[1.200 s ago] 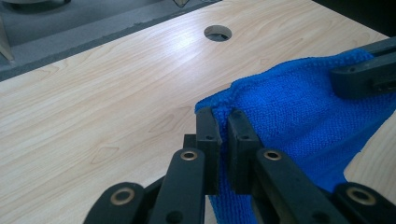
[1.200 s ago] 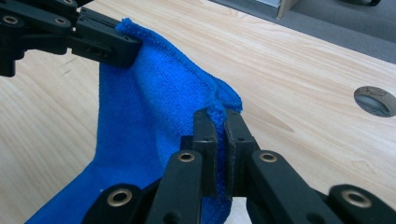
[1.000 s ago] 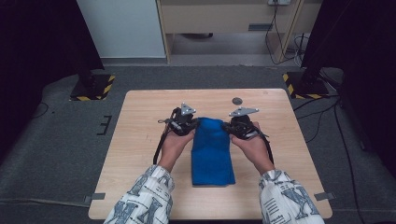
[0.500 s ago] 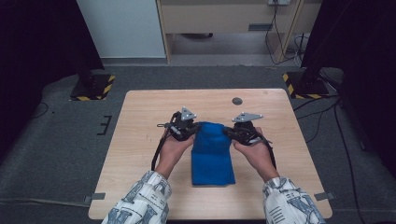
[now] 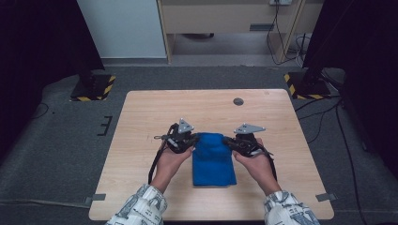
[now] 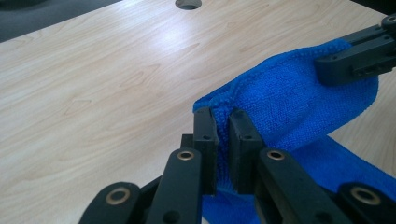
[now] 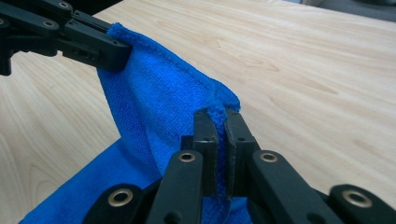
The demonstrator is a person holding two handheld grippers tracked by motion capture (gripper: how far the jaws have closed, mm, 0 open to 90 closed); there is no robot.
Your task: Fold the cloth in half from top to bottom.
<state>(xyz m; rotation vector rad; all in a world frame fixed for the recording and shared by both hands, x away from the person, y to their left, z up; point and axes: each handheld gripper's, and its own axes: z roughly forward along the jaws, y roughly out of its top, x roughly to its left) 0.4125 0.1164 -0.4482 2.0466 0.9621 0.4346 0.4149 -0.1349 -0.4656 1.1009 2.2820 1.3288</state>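
Note:
A blue towel [image 5: 213, 164] lies lengthwise on the wooden table [image 5: 141, 140], its far edge lifted off the surface. My left gripper [image 5: 195, 138] is shut on the far left corner and my right gripper [image 5: 226, 140] on the far right corner. In the left gripper view the black jaws [image 6: 223, 122] pinch the towel [image 6: 289, 93], and the right gripper's jaws [image 6: 355, 58] hold the other corner at upper right. Seen from the right gripper view, the jaws [image 7: 217, 120] clamp the towel's hem [image 7: 154, 107], with the left gripper [image 7: 91, 44] at upper left. The raised edge sags between the two.
A round cable hole [image 5: 238, 101] sits in the far part of the table. Bare wood lies to the left, right and far side of the towel. Stand bases with yellow-black stripes [image 5: 93, 88] [image 5: 306, 84] rest on the floor beyond the table.
Both hands have drawn back toward the near edge and sunk a little, bringing the towel's far edge with them over the rest of the towel.

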